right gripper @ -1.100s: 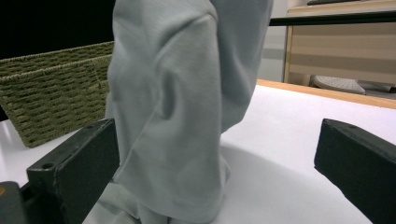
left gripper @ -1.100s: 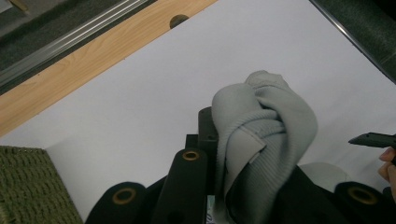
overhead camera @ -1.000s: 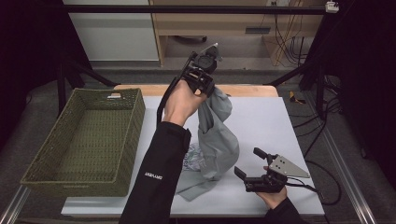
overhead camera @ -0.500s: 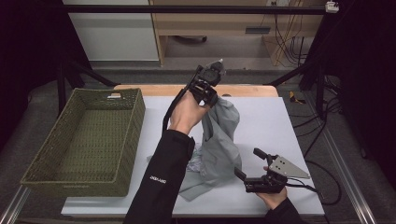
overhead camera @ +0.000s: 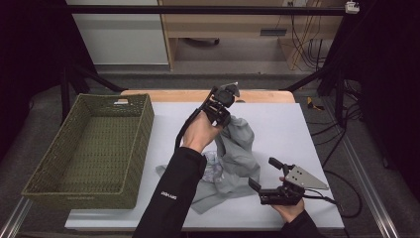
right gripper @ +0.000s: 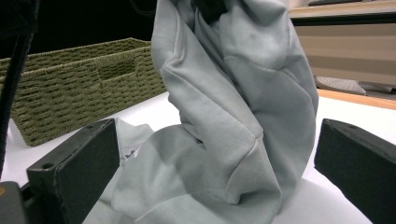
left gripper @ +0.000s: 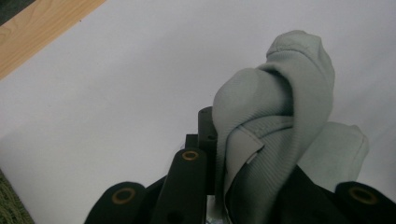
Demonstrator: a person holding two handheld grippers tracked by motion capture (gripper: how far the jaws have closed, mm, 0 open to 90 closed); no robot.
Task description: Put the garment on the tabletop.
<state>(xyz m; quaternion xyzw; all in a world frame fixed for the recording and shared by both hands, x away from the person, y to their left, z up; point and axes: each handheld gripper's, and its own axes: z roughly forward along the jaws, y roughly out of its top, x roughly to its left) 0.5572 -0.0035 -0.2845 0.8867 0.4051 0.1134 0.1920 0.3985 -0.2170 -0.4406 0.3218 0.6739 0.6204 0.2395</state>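
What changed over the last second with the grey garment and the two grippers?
The left gripper, shut on the grey garment, carried its pinched end slightly rightward, away from the basket. The right gripper stayed open near the table's front edge, and the garment's lower part stayed on the table.

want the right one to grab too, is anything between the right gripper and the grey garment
Nothing visible. The right gripper, fingers open, faces the grey garment across bare table. The left gripper holds the garment's top, lifted above the table.
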